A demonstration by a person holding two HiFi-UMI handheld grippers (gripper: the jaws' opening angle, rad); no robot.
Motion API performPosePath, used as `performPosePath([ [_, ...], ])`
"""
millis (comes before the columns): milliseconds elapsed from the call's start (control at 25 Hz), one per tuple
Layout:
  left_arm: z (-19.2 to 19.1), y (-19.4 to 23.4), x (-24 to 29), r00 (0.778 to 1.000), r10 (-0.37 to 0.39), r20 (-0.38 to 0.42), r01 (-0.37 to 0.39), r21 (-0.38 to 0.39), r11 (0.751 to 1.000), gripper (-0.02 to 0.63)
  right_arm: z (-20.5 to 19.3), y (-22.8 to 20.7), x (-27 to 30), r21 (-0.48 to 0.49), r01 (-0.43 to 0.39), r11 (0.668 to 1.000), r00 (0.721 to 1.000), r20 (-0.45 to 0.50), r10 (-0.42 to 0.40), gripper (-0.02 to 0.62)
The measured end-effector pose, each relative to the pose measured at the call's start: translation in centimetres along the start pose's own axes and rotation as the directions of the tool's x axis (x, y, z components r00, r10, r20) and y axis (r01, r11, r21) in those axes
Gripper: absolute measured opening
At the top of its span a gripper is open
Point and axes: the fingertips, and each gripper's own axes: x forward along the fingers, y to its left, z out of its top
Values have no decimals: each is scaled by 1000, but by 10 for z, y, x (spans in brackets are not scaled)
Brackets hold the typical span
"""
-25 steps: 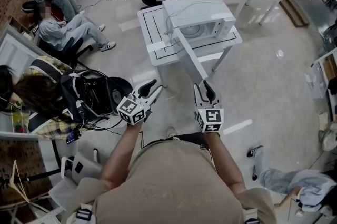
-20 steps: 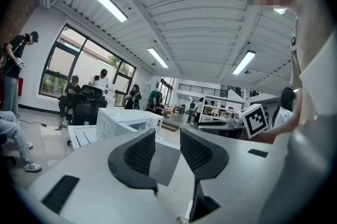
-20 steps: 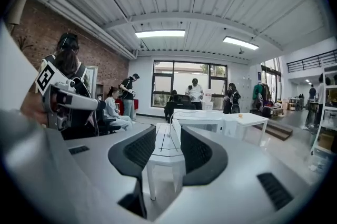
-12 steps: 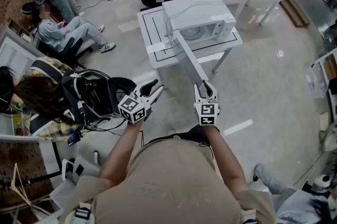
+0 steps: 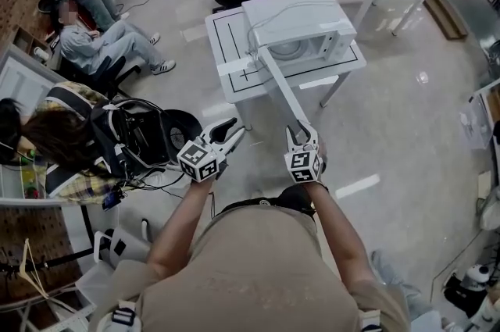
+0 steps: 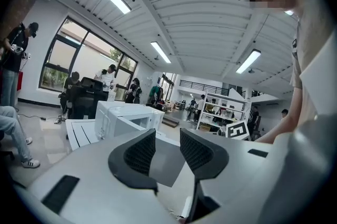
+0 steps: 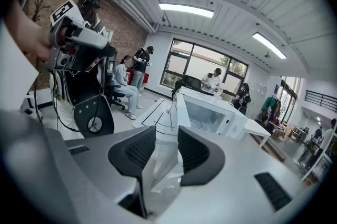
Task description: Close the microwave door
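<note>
Right gripper view: the near end of the microwave door (image 7: 179,109) is hidden behind the right gripper (image 7: 166,133) jaws, so contact can't be told. Left gripper view: the lower microwave (image 6: 124,115) is cut off by the left gripper (image 6: 167,136) jaws. People (image 6: 108,78) beyond both jaws are too small to tell.

The open microwave door (image 5: 283,92) juts from the white table (image 5: 226,41) straight at my right gripper (image 5: 301,134), leaving bare floor (image 5: 406,127) free on its right, while left of it my left gripper (image 5: 233,131) has only a narrower lane beside the black stand with cables (image 5: 141,137).
</note>
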Motion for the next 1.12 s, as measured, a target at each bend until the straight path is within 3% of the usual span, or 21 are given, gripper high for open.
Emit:
performPosePath([
  [440, -23, 7, 53, 999, 31, -20, -32, -63, 998, 135, -27, -22, 17, -72, -60, 996, 998, -36, 58, 133],
  [680, -21, 1, 81, 999, 33, -27, -35, -84, 996, 135, -31, -47, 20, -109, -55, 993, 998, -28, 52, 133],
  [880, -17, 7, 106, 998, 61, -12, -62, -103, 993, 135, -32, -68, 24, -144, -94, 985, 996, -14, 93, 133],
  [1120, -10, 8, 147, 997, 77, -6, -77, -111, 991, 135, -38, -103, 36, -108, -131, 986, 991, 2, 132, 133],
])
